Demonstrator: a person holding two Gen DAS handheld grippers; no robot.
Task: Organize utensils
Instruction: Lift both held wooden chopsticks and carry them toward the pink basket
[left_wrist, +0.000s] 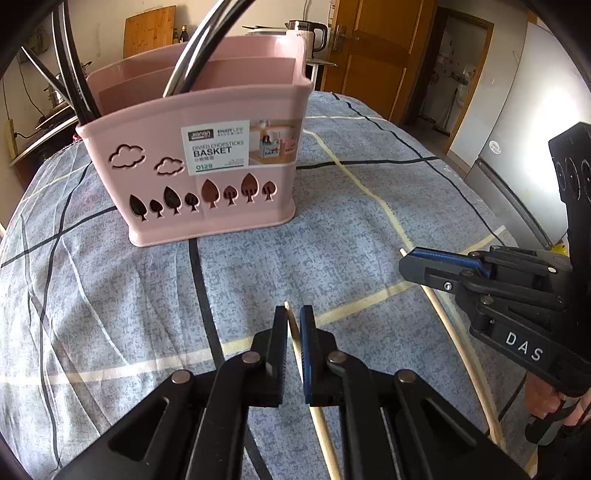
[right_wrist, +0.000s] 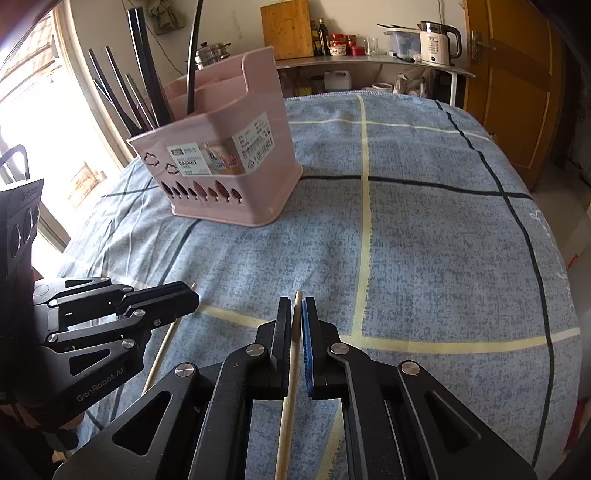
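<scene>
While the pale wooden chopstick (left_wrist: 295, 334) sits pinched between the narrowly set fingers (left_wrist: 277, 343) of the left gripper (left_wrist: 294, 323), its tip pokes out just past them and its shaft runs back under the black linkage. Beside it on the right, the right gripper (right_wrist: 296, 317) grasps a second light wooden chopstick (right_wrist: 291, 354) the same way, fingers (right_wrist: 308, 343) clenched on it near its far end. From the left wrist view, that second stick shows as a long pale rod trailing back over the blue-grey checked cloth (right_wrist: 424, 258) that covers the bench. Both grippers are near each other at the near edge of the cloth.

Farther off, to the left, stands the pink plastic divided chopsticks basket (left_wrist: 207, 177) with cloud and tree cut-outs and a white label on its front wall. Dark chopsticks (right_wrist: 140, 88) lean out of its left compartment, and a curved black handle (left_wrist: 199, 48) rises from another section. Behind the bench, a shelf holds a white electric kettle (right_wrist: 437, 42) and a wooden cutting board (right_wrist: 286, 29) against the wall.
</scene>
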